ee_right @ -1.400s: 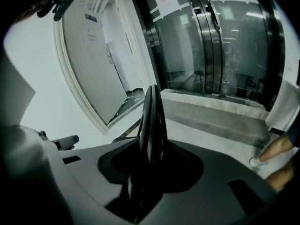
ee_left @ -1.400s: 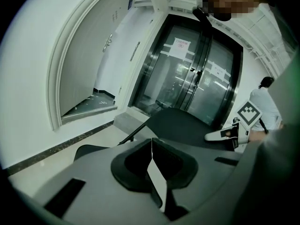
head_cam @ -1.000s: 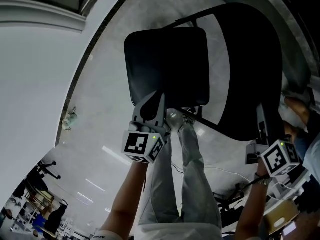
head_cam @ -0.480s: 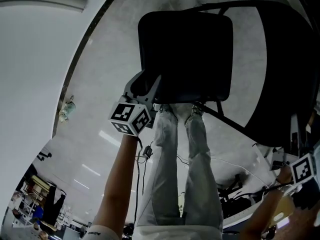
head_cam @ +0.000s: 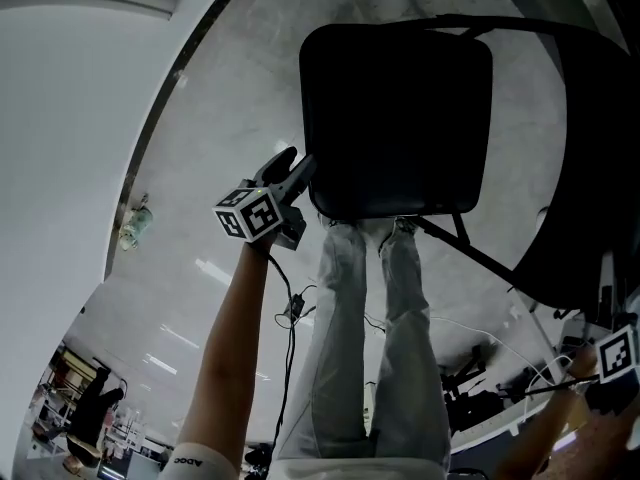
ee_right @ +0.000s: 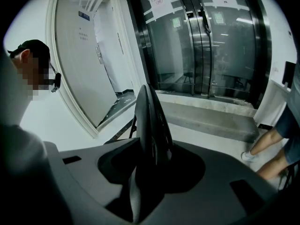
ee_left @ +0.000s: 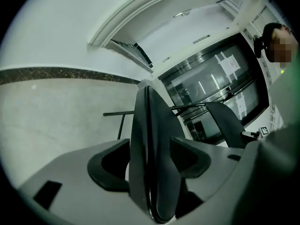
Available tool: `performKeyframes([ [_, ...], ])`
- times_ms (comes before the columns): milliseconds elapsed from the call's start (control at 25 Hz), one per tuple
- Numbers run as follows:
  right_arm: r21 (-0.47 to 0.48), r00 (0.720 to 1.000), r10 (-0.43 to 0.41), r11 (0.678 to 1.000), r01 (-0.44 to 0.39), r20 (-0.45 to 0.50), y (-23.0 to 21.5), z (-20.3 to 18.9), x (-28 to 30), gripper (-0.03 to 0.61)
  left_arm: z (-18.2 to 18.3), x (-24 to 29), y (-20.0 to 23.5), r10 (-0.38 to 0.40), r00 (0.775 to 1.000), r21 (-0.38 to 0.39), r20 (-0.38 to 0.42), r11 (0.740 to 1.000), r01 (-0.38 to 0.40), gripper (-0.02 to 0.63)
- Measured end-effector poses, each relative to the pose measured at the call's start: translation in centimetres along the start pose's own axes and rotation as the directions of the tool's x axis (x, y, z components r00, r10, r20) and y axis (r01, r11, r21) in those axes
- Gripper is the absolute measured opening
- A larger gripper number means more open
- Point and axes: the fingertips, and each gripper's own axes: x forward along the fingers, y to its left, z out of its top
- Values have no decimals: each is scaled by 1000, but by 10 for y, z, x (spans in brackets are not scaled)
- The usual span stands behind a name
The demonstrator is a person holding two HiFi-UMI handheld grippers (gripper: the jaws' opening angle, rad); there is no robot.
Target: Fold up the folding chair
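Head view: the folding chair stands on the pale floor [head_cam: 215, 118] beyond the person's legs [head_cam: 380, 348]. Its dark seat [head_cam: 395, 118] sits toward 12 o'clock in the frame, broad face to the camera, and the backrest [head_cam: 600, 158] curves down at 3 o'clock. The left gripper [head_cam: 292, 168] lies just beside the seat's 8 o'clock corner; whether it touches, I cannot tell. The right gripper [head_cam: 606, 278] is at 4 o'clock, near the backrest's lower edge.

Left gripper view: the left gripper [ee_left: 146, 95] has its jaws opening, with nothing between them. A thin frame tube [ee_left: 117, 114] of the chair crosses at 9 o'clock of the tips.

Right gripper view: the right gripper [ee_right: 147, 95] shows its jaws a narrow slit apart, and I see nothing caught in that slit. Glass doors [ee_right: 211, 41] fill the 1 o'clock side.

The chair is probably stiff and fairly heavy, with a rigid frame and smooth, slippery panels. The seat should pivot freely, so a push under its front edge may tip it up while the other gripper steadies the backrest rim. Narrow jaws suit thin edges or tubes better than flat faces. Keep them clear of the hinges.
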Motion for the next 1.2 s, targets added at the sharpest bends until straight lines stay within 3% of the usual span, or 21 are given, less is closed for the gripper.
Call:
performKeyframes([
  [160, -5, 1000, -8, 1000, 8, -8, 0, -3, 0, 135, -24, 6, 8, -82, 995, -95, -57, 993, 76, 282],
  [320, 3, 1000, -1, 1000, 1, -9, 0, -5, 4, 138, -46, 17, 11, -125, 987, -131, -104, 985, 111, 302],
  [720, 22, 1000, 13, 1000, -13, -5, -1, -6, 9, 140, -52, 33, 19, -149, 987, -269, -67, 955, 126, 350],
  [1200, 58, 998, 65, 996, -65, -5, -13, -9, 13, 135, -55, 26, 11, -101, 993, -241, -69, 967, 82, 341],
])
